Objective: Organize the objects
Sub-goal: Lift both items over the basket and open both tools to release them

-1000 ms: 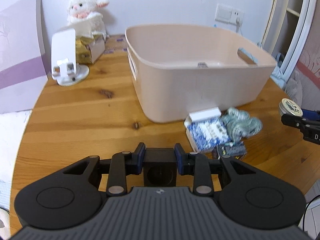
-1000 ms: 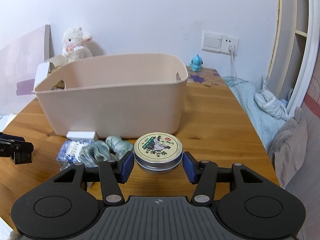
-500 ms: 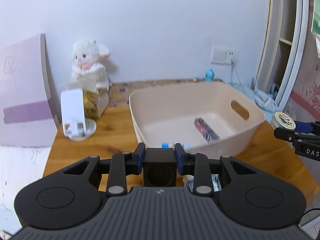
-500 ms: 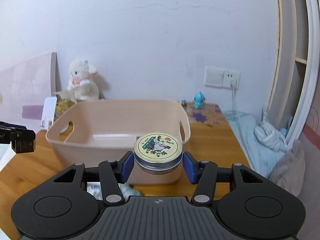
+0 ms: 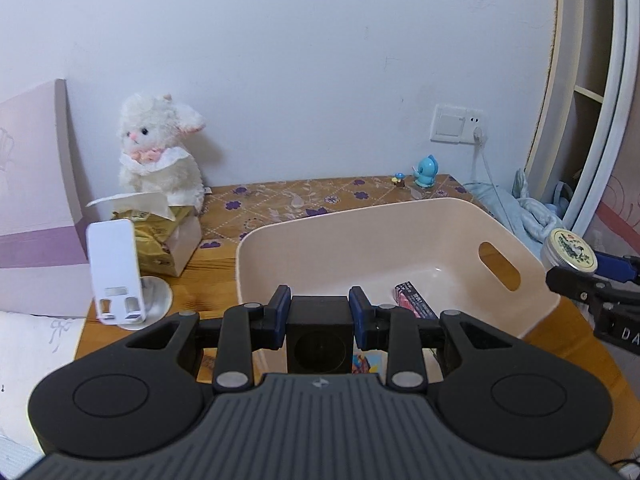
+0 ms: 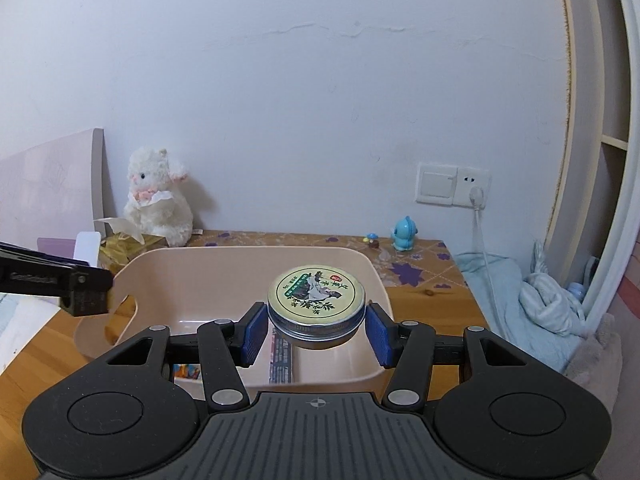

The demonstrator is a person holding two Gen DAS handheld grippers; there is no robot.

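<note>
Both grippers have risen since a second ago, now level with the bin's rim. Left wrist view: left gripper (image 5: 319, 312) clamped on a black cube (image 5: 319, 334) above the pink bin (image 5: 532, 280); a dark packet (image 5: 416, 306) lies on the bin floor. Right wrist view: right gripper (image 6: 316, 330) clamped on a round tin (image 6: 316, 300) over the bin (image 6: 384, 296), with the wooden surface (image 6: 432, 304) beyond it.
</note>
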